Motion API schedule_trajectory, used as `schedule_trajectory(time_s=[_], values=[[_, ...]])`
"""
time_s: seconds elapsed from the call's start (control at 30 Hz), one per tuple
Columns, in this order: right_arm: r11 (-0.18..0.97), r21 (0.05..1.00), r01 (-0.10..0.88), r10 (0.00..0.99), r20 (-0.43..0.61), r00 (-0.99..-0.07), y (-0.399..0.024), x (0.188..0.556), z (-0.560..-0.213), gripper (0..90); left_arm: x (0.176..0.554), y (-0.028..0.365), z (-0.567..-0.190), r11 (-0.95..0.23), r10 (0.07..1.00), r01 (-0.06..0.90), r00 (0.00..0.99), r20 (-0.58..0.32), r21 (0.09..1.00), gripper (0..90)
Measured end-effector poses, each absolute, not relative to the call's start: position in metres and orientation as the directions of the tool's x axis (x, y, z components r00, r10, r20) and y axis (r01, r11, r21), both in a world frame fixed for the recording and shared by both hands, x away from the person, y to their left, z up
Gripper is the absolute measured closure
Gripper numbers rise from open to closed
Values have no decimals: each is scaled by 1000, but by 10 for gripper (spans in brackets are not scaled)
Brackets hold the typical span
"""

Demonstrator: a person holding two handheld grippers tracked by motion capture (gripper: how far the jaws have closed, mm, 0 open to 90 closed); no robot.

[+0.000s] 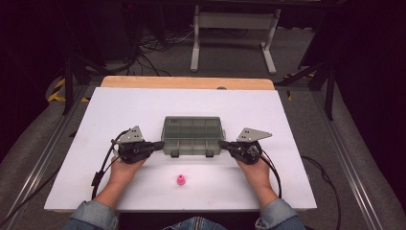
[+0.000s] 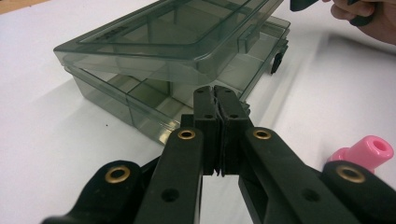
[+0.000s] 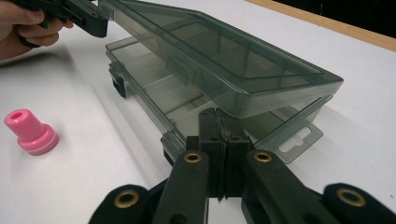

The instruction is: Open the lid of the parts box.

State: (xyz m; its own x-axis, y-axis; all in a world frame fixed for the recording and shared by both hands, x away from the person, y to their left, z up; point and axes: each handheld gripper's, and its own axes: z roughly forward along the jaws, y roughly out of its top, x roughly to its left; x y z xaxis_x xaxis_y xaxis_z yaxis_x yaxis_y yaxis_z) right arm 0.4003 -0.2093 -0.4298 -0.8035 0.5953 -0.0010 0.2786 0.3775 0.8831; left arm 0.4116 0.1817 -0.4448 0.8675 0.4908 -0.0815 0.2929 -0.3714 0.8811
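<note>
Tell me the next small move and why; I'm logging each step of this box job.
Probably lift both tools together: the left tool and right tool, shut, sit under the half-raised lid of the compartment box, so it swings fully open.

Compartment box (image 1: 192,135) sits mid-sheet, lid (image 2: 187,32) propped ajar, so a low wedge-shaped gap runs along its front edge. Left gripper (image 1: 159,143) and right gripper (image 1: 221,143) flank the box ends, jaws pressed together, tips at the front corners, blocking side access there. Pink stopper (image 1: 181,179) stands alone in front, well apart from the box, between the two hands. Wide bare white sheet (image 1: 143,103) behind the box and at both outer sides.
</note>
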Motion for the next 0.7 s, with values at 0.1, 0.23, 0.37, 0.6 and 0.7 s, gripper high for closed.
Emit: schedule_trajectory(time_s=[0.1, 0.23, 0.37, 0.6, 0.7], values=[[376, 883, 281, 595, 3, -804, -209, 400, -430, 898, 411, 181, -445, -366, 488, 292, 869, -85, 884, 883], [387, 874, 296, 594, 9, -804, -209, 399, -431, 882, 411, 182, -444, -364, 487, 286, 869, -80, 887, 883], [401, 868, 292, 599, -7, -801, -211, 394, -428, 814, 411, 183, -444, -354, 487, 293, 868, -92, 888, 874], [410, 861, 299, 620, -23, -785, -212, 392, -423, 528, 413, 184, -444, -334, 489, 300, 866, -108, 894, 862], [447, 842, 302, 625, -52, -779, -208, 397, -422, 374, 414, 184, -444, -330, 490, 305, 864, -114, 894, 833]])
